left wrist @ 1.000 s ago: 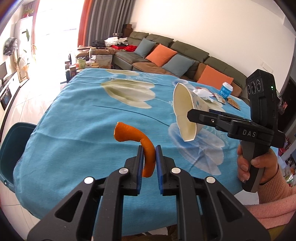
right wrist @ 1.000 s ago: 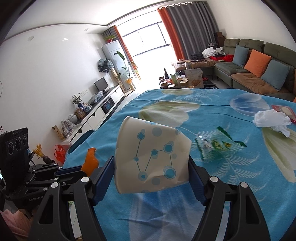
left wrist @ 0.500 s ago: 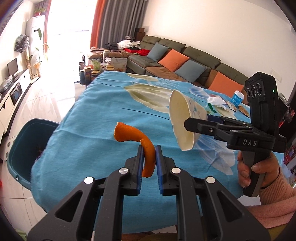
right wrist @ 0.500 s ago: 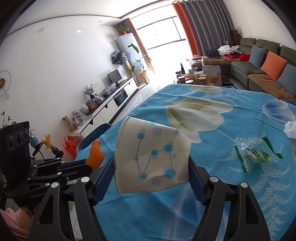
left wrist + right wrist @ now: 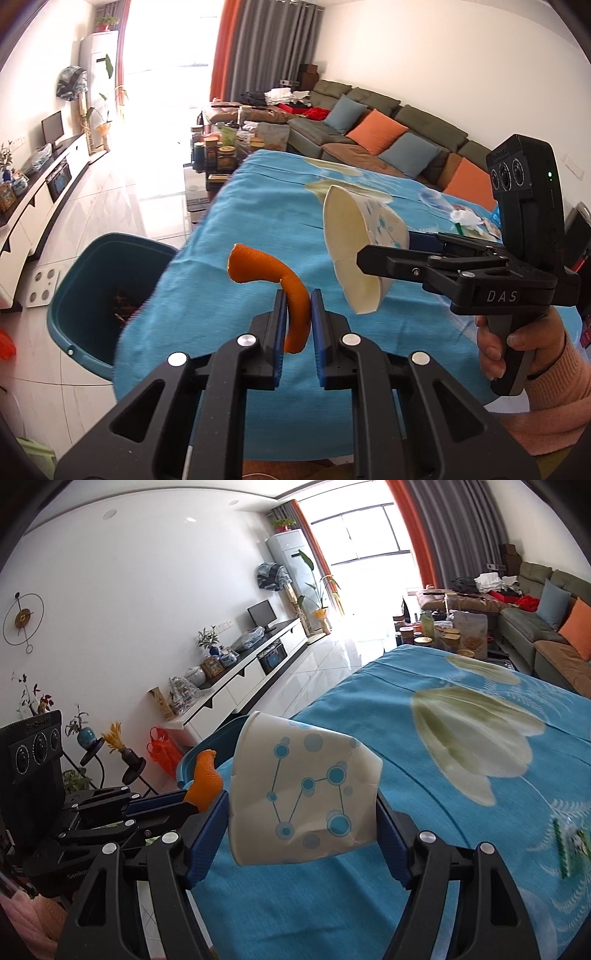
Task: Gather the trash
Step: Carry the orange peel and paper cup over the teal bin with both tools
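Note:
My left gripper is shut on a curled orange peel, held above the table's near-left corner. My right gripper is shut on a crushed white paper cup with a blue dot pattern; the cup also shows in the left wrist view, its mouth facing left. The peel shows left of the cup in the right wrist view. A teal trash bin stands on the floor beside the table's left edge, with dark scraps inside. In the right wrist view only its rim shows behind the cup.
The table wears a blue flowered cloth. A crumpled white tissue and a clear green wrapper lie on it further right. A sofa with cushions lines the far wall; a cluttered low table stands beyond.
Both grippers have swung left toward the table's left edge with their loads. The trash bin has come much further into the left wrist view. The grips have not changed.

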Tool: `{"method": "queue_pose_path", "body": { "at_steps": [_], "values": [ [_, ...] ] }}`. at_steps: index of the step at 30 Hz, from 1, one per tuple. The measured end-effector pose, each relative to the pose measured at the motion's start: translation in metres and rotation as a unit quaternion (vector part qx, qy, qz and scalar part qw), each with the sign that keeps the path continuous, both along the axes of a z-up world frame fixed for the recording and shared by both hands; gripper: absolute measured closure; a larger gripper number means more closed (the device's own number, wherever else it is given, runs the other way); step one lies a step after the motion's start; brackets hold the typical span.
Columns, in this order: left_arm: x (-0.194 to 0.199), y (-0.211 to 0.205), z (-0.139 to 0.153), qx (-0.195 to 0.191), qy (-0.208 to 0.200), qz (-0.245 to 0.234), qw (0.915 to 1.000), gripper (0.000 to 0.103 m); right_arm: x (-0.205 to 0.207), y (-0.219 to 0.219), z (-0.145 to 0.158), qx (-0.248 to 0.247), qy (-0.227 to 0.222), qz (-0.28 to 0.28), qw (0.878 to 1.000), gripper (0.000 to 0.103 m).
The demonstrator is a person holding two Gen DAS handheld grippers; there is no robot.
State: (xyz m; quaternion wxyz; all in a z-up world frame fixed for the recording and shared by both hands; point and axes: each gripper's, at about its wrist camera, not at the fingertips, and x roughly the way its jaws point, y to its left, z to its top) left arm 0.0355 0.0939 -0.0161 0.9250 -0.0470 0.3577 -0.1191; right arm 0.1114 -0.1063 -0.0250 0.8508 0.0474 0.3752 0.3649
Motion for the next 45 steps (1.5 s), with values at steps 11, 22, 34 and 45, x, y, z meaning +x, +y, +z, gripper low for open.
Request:
{"method": "queue_pose_path", "body": {
  "at_steps": [11, 22, 34, 45],
  "values": [
    [0.003, 0.041, 0.0, 0.007, -0.004, 0.043, 0.9991, 0.089, 0.019, 0.048, 0.004, -0.007, 0.003, 0.035, 0.999, 0.031],
    [0.009, 0.086, -0.004, 0.013, 0.003, 0.092, 0.9957, 0.089, 0.034, 0.093, 0.007, -0.018, 0.0, 0.067, 0.998, 0.031],
    [0.027, 0.129, -0.024, 0.006, 0.029, 0.136, 0.9902, 0.089, 0.052, 0.146, -0.003, -0.046, 0.013, 0.094, 0.994, 0.031],
    [0.04, 0.157, -0.047, 0.0, 0.054, 0.163, 0.9852, 0.089, 0.063, 0.198, -0.023, -0.077, 0.041, 0.125, 0.988, 0.03]
  ]
}}
